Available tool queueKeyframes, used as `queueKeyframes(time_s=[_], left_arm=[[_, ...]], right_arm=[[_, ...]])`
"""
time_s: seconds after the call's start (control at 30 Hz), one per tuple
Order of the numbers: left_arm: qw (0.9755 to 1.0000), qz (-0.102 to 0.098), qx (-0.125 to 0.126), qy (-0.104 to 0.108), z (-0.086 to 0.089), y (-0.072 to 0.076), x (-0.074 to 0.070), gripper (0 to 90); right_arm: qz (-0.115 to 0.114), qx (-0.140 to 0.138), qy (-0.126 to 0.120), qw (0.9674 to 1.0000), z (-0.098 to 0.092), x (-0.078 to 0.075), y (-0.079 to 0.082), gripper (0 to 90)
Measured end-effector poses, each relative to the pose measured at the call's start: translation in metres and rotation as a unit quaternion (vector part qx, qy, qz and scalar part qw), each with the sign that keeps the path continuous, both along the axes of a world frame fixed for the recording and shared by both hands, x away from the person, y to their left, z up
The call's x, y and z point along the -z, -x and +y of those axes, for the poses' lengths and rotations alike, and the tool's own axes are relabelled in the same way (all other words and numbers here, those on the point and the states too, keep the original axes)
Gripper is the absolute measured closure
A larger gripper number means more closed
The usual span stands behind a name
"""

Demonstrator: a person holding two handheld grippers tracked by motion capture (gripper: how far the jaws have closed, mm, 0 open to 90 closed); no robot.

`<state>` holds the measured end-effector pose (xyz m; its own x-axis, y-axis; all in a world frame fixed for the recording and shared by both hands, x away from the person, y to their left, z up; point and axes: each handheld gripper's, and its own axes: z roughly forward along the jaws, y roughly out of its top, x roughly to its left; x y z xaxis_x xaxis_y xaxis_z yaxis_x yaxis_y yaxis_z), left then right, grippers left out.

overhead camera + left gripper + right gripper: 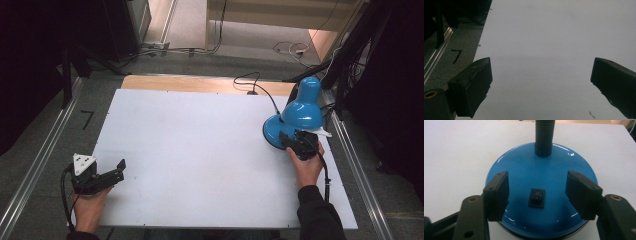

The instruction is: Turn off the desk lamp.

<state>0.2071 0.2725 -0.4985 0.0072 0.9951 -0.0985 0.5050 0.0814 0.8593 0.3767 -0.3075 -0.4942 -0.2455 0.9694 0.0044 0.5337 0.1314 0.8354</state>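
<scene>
The work in hand is the rocker switch (537, 197) on the base of the blue lamp (295, 120), which stands near the right edge of the table (200, 165), toward its far side. The right hand-held gripper (537, 192) hovers just over the near part of the base with its jaws apart, one on each side of the switch and neither pressing it. Whether the switch has been flipped cannot be told; no light from the shade is visible, so I judge the switching either freshly done or yet to come. The left hand-held gripper (541, 85) rests idle near the table's front left corner, jaws wide with nothing between them.

The lamp base is a shallow round dome of glossy blue enamel, catching highlights. A ribbed, flexible neck (544, 137) rises from its centre to a rounded, bell-like shade of the same gloss. The switch is small, black, rectangular plastic. The table top is matt white and smooth; the gripper pads (499, 195) are dull black blocks.
</scene>
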Motion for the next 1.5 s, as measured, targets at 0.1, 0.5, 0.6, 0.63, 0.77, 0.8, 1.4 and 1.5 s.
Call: queueKeyframes(time_s=[0.1,0.5,0.6,0.63,0.77,0.8,1.4,1.5], left_arm=[[1.0000,0.000,0.001,0.001,0.000,0.000,0.000,4.2],[1.0000,0.000,0.002,0.003,0.000,0.000,0.000,4.2],[1.0000,0.000,0.002,0.002,0.000,0.000,0.000,4.2],[1.0000,0.000,0.002,0.002,0.000,0.000,0.000,4.2],[1.0000,0.001,0.003,0.001,0.000,0.000,0.000,4.2],[1.0000,0.001,0.003,0.001,0.000,0.000,0.000,4.2],[1.0000,0.000,0.003,0.001,-0.001,0.000,0.000,4.1],[1.0000,0.000,0.003,0.001,-0.001,0.000,-0.001,4.2]], right_arm=[[0.005,0.001,-0.003,1.0000,0.003,0.000,0.002,27.0],[0.012,0.005,-0.024,0.9996,-0.003,0.000,0.011,21.3],[0.008,0.003,-0.026,0.9996,-0.004,-0.001,0.013,20.3],[0.007,0.001,-0.027,0.9996,-0.005,-0.002,0.014,20.0],[0.012,0.001,-0.023,0.9997,-0.007,-0.003,0.016,19.5],[0.011,0.001,-0.023,0.9997,-0.007,-0.003,0.017,19.5],[0.011,-0.001,-0.030,0.9995,-0.016,0.000,0.028,18.9],[0.009,-0.001,-0.033,0.9994,-0.017,0.000,0.030,18.9]])
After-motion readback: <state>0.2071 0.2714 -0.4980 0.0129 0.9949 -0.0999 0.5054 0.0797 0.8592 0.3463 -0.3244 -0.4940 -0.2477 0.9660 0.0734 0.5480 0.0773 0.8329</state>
